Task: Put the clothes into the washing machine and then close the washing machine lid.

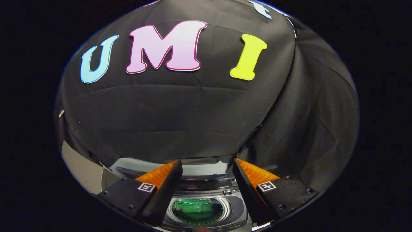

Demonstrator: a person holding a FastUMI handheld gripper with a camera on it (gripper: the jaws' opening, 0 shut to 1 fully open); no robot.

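The hand-held gripper [207, 164] shows two wedge-shaped fingers with ribbed pads [157, 175], apart above the washer [206, 206]; each dark body carries a square marker [146, 187] and small screws.

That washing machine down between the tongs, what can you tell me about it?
The washing machine is a grey top-loader seen from above. Its round drum opening shows green clothes inside. The lid stands raised at the back, near the black cloth wall. The tongs hang open above it, touching nothing.
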